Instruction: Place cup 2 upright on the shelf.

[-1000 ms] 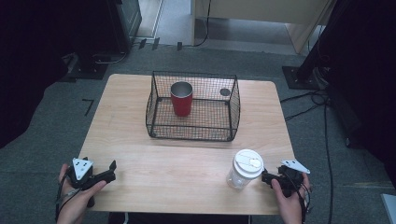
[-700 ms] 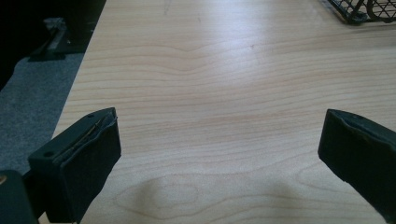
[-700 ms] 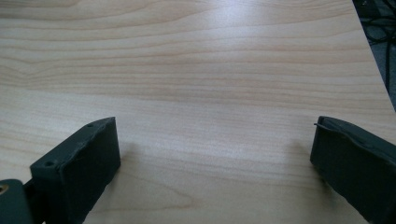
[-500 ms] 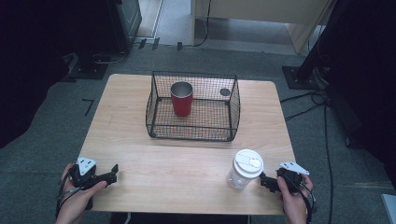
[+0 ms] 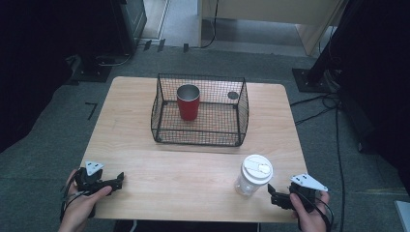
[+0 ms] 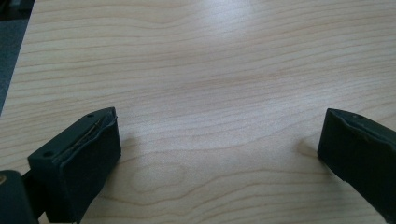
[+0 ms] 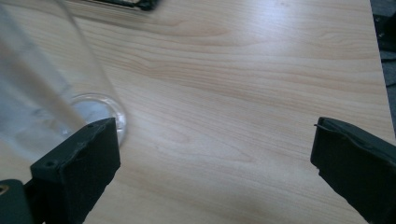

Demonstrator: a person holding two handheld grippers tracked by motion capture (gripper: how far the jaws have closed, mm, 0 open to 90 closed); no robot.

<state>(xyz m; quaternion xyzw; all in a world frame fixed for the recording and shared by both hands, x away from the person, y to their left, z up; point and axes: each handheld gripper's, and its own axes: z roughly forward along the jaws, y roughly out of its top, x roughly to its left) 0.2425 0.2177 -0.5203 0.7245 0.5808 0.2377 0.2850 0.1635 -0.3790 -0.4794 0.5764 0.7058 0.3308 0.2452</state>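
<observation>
wooden table [image 5: 193,169]; right gripper view adds clear cup [image 7: 42,93] base.

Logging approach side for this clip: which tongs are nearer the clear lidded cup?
Right. The right tongs sit just beside the clear lidded cup, open, not touching; the left tongs rest open near the table's opposite front corner.

No readable text, label or brand anywhere. Nothing printed on the red cup [image 5: 188,102]. Plain white lid [image 5: 257,169] too.
</observation>
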